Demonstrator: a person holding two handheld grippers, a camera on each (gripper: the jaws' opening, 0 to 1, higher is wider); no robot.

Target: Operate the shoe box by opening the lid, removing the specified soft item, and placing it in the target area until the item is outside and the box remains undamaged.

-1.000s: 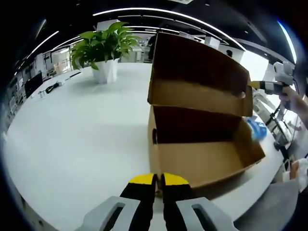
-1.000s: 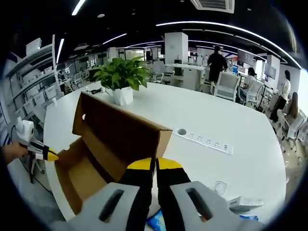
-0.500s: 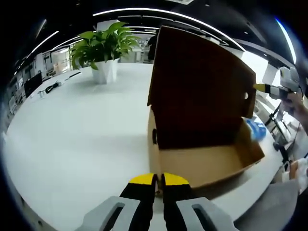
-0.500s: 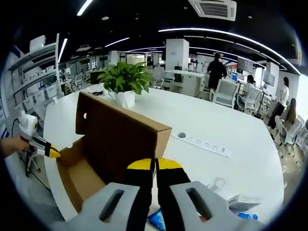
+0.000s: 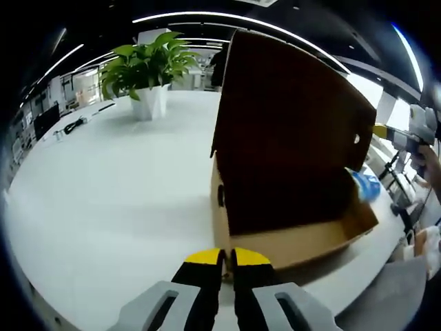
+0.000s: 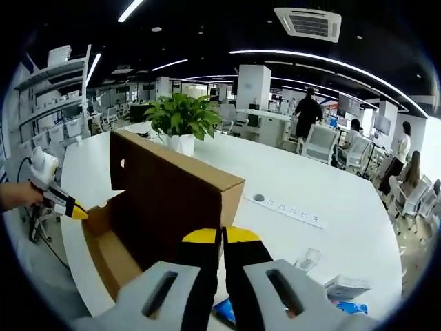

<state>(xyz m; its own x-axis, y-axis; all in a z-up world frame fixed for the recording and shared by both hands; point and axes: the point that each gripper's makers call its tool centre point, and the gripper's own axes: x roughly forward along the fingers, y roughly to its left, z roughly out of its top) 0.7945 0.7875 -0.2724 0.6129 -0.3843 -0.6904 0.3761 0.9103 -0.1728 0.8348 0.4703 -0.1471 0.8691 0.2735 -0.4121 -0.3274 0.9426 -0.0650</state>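
Shoe box sits right ahead of both jaws, lid up; left gripper and right gripper jaws pressed together.

No legible text, label, brand, number or sign is present in either view. The brown cardboard shoe box carries no readable printing on its raised lid or walls. The small packets on the white round table are too blurred to read.
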